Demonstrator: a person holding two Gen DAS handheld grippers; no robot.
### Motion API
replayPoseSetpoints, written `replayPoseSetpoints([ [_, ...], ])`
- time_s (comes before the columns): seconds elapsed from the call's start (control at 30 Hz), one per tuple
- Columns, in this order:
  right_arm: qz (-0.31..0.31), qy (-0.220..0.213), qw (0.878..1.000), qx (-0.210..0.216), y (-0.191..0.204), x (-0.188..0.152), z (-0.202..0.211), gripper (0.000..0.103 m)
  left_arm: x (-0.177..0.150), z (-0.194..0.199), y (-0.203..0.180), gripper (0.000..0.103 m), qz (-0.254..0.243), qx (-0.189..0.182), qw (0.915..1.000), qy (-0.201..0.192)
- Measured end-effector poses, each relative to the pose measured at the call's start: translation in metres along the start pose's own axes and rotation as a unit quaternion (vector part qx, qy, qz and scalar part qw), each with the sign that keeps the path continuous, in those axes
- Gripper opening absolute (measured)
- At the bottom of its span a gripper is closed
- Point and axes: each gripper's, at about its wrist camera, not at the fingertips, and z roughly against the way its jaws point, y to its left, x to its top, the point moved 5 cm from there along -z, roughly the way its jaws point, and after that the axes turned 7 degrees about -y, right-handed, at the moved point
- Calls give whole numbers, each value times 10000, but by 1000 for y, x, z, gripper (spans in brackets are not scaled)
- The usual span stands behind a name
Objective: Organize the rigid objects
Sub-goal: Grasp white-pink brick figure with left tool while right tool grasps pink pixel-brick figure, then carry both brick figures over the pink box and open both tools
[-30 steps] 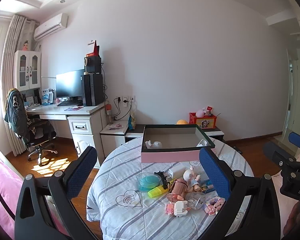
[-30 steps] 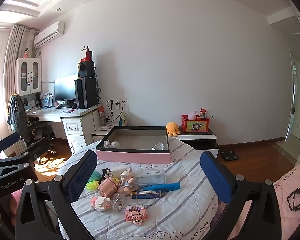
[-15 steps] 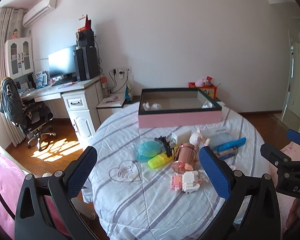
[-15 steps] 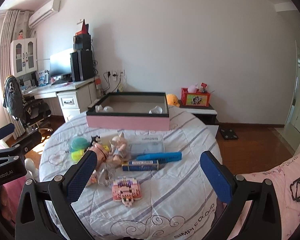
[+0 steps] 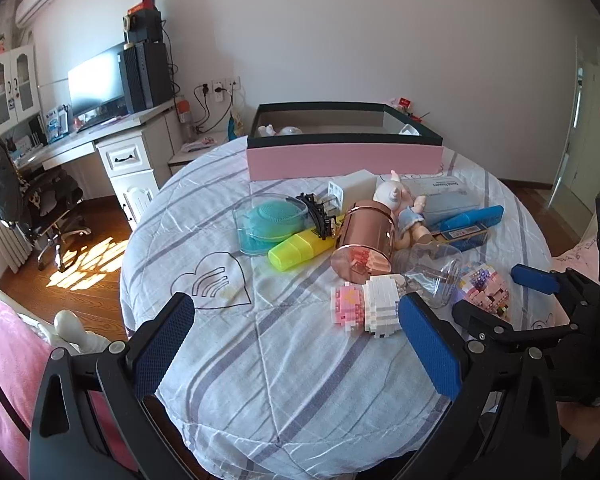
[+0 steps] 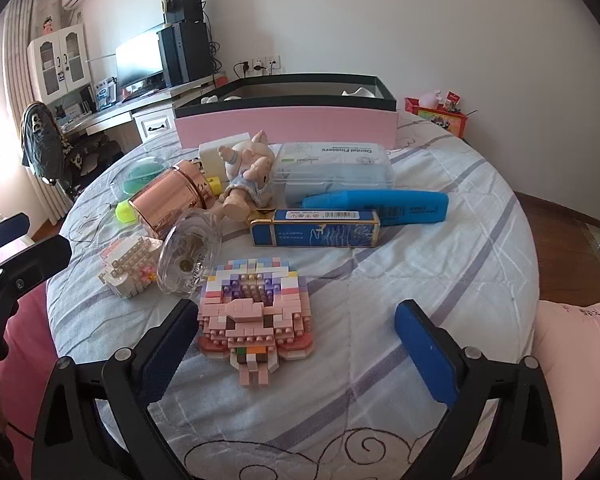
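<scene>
A round table [image 6: 420, 280] with a striped cloth carries a heap of small things in front of a pink box [image 6: 288, 128]. My right gripper [image 6: 296, 340] hangs just above the cloth, its jaws closing, with a pink brick figure [image 6: 256, 312] lying between them; the pads do not press on it. Behind it lie a clear jar [image 6: 188, 252], a rose-gold canister [image 6: 168, 204], a doll [image 6: 248, 176], a blue carton [image 6: 316, 228] and a blue highlighter [image 6: 380, 204]. My left gripper [image 5: 296, 332] is open and empty, short of a pink-and-white brick figure [image 5: 364, 308].
A yellow highlighter [image 5: 300, 252], a teal pad in a clear case [image 5: 268, 220] and a dental flosser box [image 6: 336, 168] also lie on the cloth. A desk [image 5: 80, 140] and a chair [image 5: 28, 200] stand at the left. Pink bedding [image 6: 572, 352] borders the table.
Both grippers have come down and tipped toward the table, so the heap now fills the views. The right fingers stand slightly closer together, around the pink brick figure.
</scene>
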Motion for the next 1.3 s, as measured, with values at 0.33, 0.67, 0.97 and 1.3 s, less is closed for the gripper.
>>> replayPoseSetpoints([
  [0.33, -5, -121, 9999, 34, -24, 3, 5, 54, -11, -43, -28, 103, 0, -212, 9984, 534],
  [0.67, 44, -150, 9999, 61, -20, 3, 5, 54, -14, -58, -48, 61, -297, -516, 9969, 504],
  [0.97, 62, -256, 9996, 80, -13, 9, 14, 54, -7, -40, -38, 61, -203, -529, 9979, 324],
  [1.3, 176, -748, 9969, 157, 6, 35, 45, 54, 38, 14, -21, 61, -193, -90, 9974, -693],
])
